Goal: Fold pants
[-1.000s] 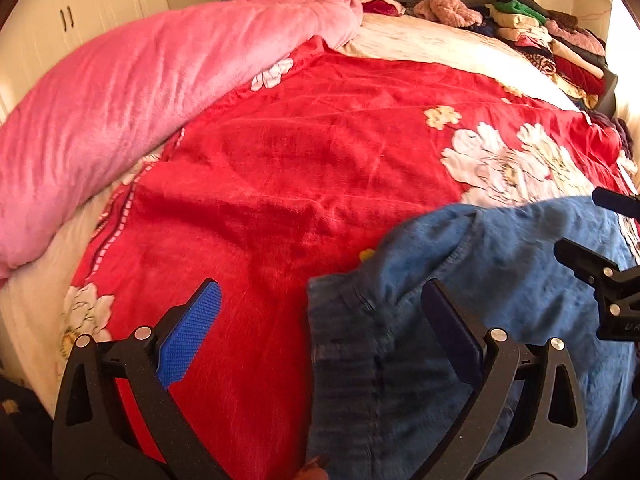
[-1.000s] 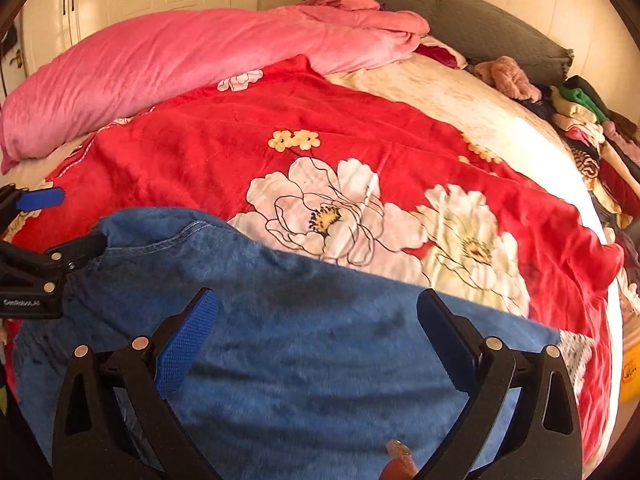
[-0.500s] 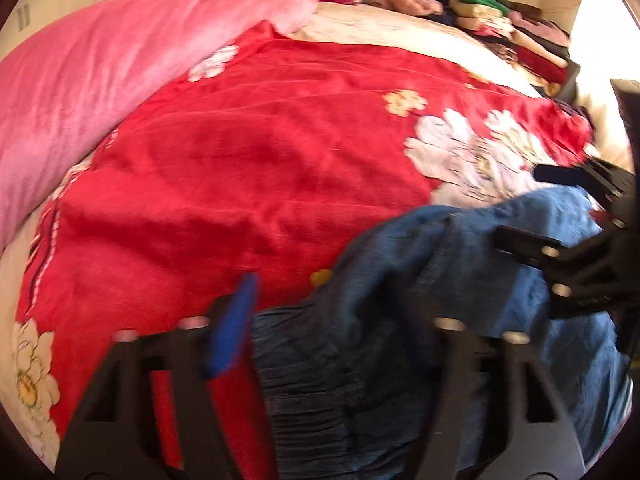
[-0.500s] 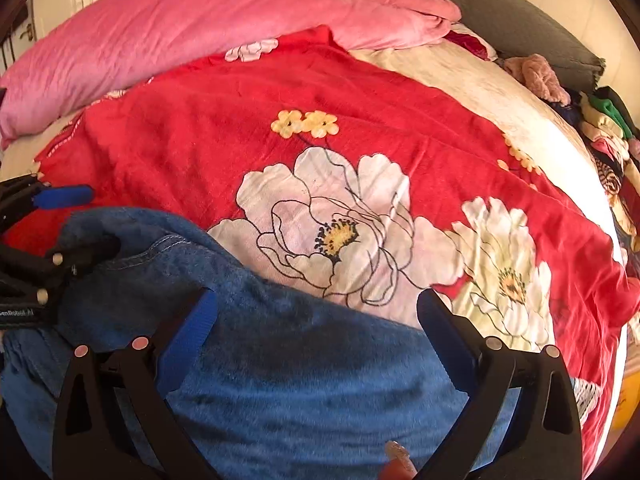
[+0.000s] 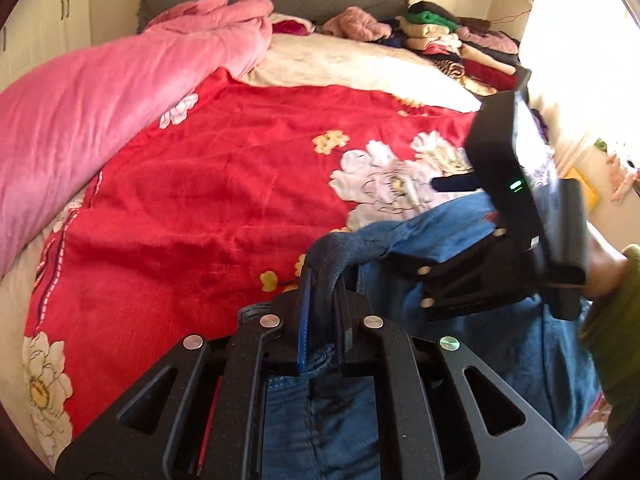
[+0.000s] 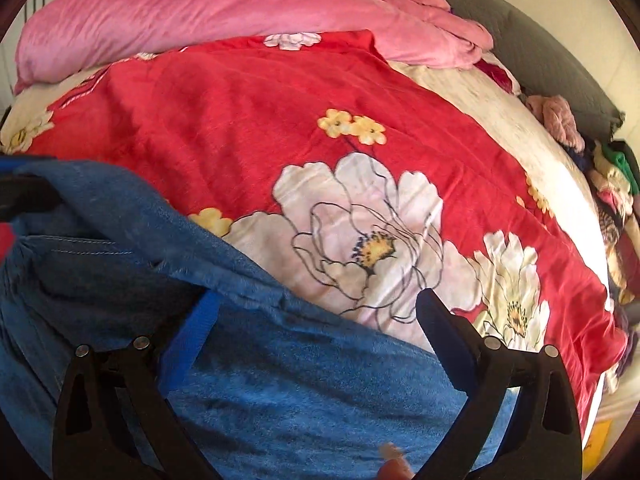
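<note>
Pants (blue denim) pinched by left tool; right tool seemingly spread.

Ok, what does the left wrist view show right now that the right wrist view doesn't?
Left wrist only: the left gripper shut on a bunched edge of the jeans, and the right gripper's body beside it. Right wrist only: the right gripper open, its fingers spread over flat denim. Both: the red floral blanket, pink duvet and clothes pile.

No readable text, labels, brands or numbers anywhere in either view.
</note>
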`<state>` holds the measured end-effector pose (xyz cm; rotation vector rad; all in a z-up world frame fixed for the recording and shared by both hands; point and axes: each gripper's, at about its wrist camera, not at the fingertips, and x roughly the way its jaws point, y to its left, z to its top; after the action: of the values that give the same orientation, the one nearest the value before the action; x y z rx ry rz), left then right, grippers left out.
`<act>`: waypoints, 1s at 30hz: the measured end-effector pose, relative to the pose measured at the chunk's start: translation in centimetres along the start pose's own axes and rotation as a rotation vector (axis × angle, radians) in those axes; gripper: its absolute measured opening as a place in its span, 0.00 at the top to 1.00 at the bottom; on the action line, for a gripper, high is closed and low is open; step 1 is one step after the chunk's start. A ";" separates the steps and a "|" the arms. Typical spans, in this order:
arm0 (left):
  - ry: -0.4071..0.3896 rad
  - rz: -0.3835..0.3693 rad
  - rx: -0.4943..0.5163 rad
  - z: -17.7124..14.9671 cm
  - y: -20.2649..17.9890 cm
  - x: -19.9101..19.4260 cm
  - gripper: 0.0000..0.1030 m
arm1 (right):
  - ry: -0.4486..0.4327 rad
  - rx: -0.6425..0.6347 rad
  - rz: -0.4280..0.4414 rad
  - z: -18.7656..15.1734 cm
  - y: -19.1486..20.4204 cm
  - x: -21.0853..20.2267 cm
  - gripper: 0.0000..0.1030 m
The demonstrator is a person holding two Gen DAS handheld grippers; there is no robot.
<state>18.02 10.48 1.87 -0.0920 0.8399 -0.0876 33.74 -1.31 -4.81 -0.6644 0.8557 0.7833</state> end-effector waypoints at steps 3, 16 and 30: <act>0.000 0.007 0.012 -0.3 -0.3 -0.2 0.96 | -0.011 0.008 0.070 -0.2 0.6 -0.8 0.55; -0.068 0.040 0.041 -0.9 0.1 -3.6 0.96 | -0.238 0.206 0.182 -3.7 0.7 -11.4 0.87; -0.100 0.064 0.107 -7.4 -1.8 -9.3 0.96 | -0.291 0.243 0.343 -12.3 8.2 -19.2 0.89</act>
<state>6.20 9.41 4.02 0.0306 0.7367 -0.0672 14.06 -12.53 3.75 -0.1805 0.7890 1.0348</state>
